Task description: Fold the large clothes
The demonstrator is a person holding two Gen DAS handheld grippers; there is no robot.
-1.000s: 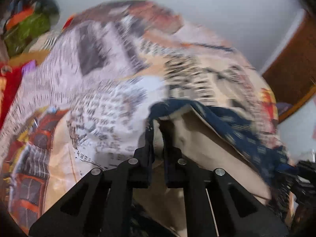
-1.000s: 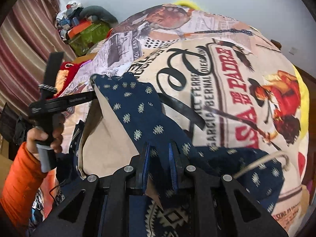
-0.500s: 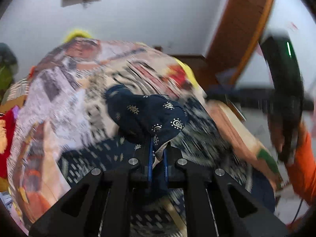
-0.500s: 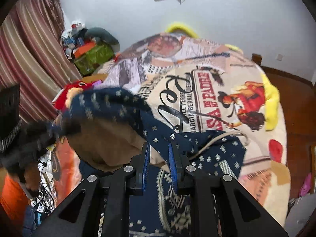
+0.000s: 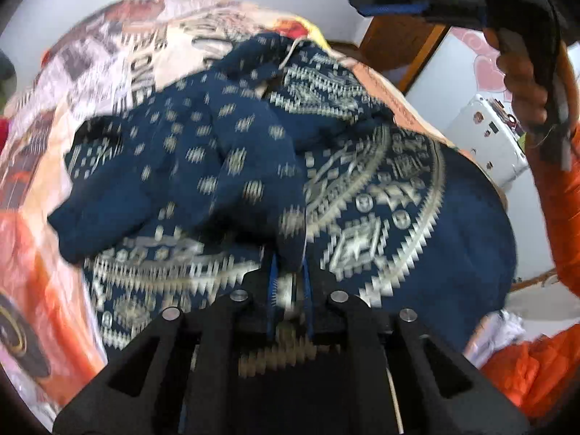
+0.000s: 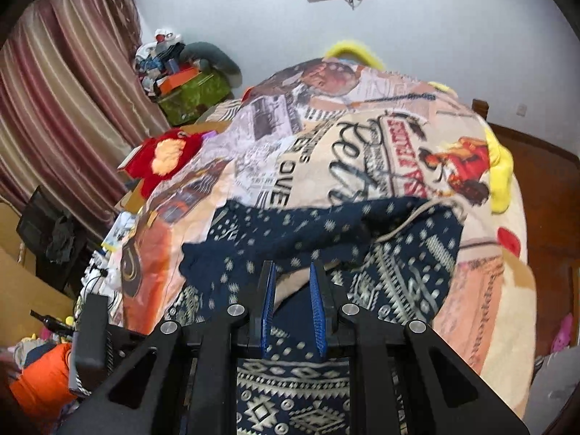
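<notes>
Clothes are lying in a heap on the bed, and everything here is told from that heap. It is one big dark blue piece with pale patterns, spread over the bed's picture blanket. A dotted blue fold is lying on top of it.

At the near edge of the heap, the left gripper is opening its fingers, and the end of the fold is sitting between them, with the pads still touching it.

Above the heap and to its right, the right gripper is hanging in a hand with an orange sleeve. In its own view its fingers are standing a little apart with no cloth pinched between them.

Beyond the heap a yellow pillow is lying at the blanket's edge.
</notes>
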